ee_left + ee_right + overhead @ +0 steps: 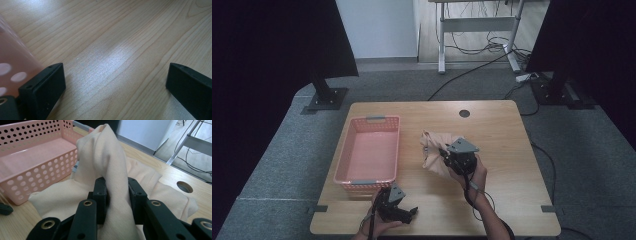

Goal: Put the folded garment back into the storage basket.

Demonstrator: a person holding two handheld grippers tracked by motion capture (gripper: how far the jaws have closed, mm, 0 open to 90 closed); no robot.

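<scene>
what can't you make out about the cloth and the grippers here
- Cream cloth, right gripper view: the small label's print at its left edge is too small to read.
- Same cloth, high view: the pinched part is hidden under the right gripper.
- Pink basket, left gripper view: blurred and cut off by the frame's left edge.

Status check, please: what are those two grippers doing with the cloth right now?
Right gripper shut on cream cloth. Left gripper open over table. Pink basket beside cloth, path unobstructed.
</scene>
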